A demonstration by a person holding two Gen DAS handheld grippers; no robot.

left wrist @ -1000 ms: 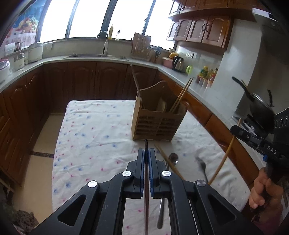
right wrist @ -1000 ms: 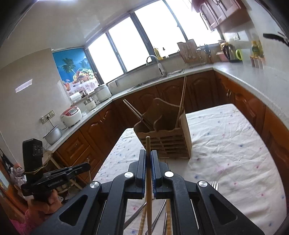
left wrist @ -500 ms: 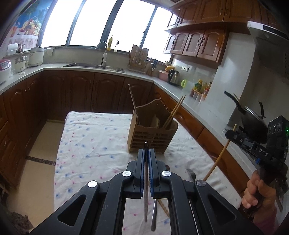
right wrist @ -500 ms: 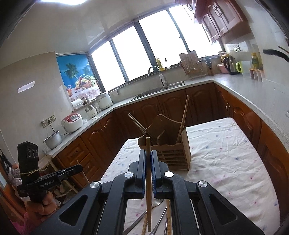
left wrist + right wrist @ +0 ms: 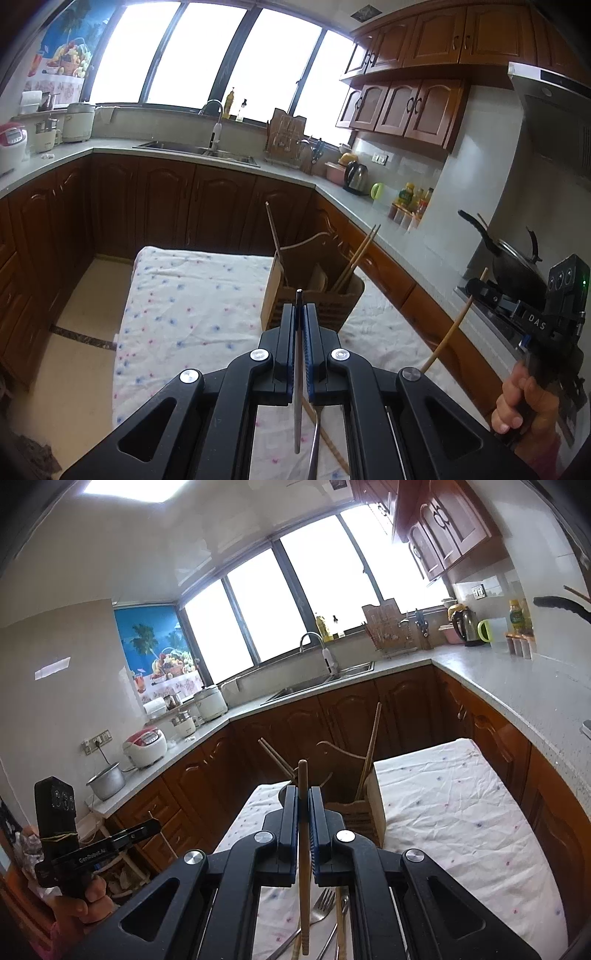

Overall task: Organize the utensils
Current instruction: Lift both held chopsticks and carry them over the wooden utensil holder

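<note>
Blown-out windows (image 5: 229, 55) backlight the dim kitchen; fisheye edges curve darkly.

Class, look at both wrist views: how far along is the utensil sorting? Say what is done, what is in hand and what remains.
Done: several chopsticks already stand in the wooden holder.
In hand: the left gripper is shut on a thin metal chopstick; the right gripper is shut on a wooden chopstick. Neither is in the holder yet.
Left: a fork and other utensils lie on the tablecloth.
</note>
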